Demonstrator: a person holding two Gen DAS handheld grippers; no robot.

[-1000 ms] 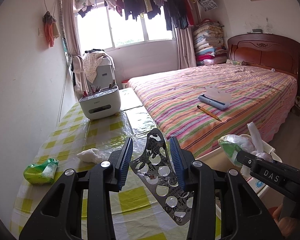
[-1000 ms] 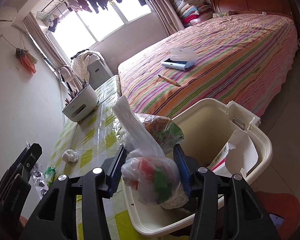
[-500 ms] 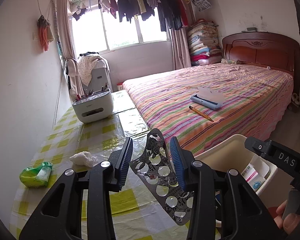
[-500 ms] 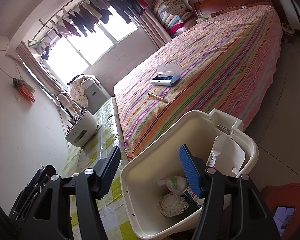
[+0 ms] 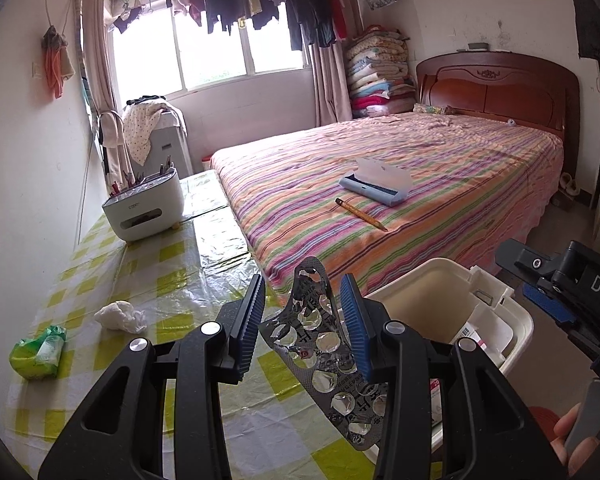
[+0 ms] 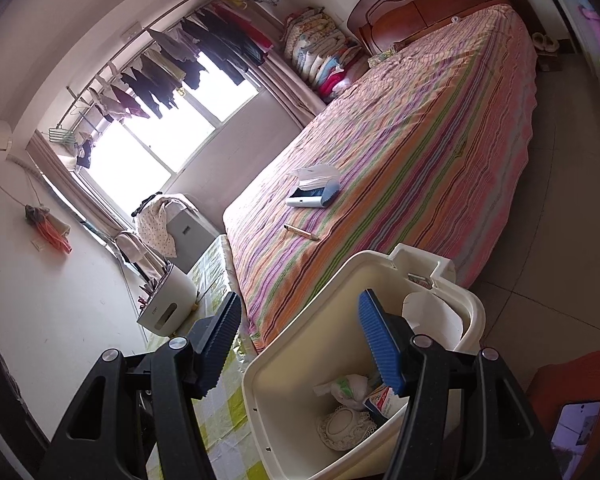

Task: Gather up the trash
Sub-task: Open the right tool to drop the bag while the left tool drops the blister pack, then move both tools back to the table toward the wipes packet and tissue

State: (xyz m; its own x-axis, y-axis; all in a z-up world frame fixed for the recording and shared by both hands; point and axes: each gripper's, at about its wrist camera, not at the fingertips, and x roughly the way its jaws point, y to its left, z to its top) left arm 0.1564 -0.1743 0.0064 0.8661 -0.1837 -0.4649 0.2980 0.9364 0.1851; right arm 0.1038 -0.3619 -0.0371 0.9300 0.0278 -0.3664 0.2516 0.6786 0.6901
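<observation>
My left gripper (image 5: 302, 312) is shut on a used silver blister pack (image 5: 324, 344), held above the table edge beside the cream trash bin (image 5: 512, 320). My right gripper (image 6: 300, 340) is open and empty above the bin (image 6: 260, 384); it also shows at the right of the left wrist view (image 5: 548, 304). The plastic trash bag (image 6: 346, 388) lies in the bin with a box and a white lid. A crumpled white tissue (image 5: 120, 316) and a green wrapper (image 5: 38, 352) lie on the checked table (image 5: 140, 280).
A white desk organizer (image 5: 144, 208) stands at the table's far end. The striped bed (image 5: 400, 184) to the right holds a blue case (image 5: 376, 184) and a pencil (image 5: 360, 214). A phone (image 6: 576, 428) lies on a red seat by the bin.
My right gripper opened and let the plastic bag drop into the bin, then rose and tilted. My left gripper kept hold of the blister pack and lifted slightly.
</observation>
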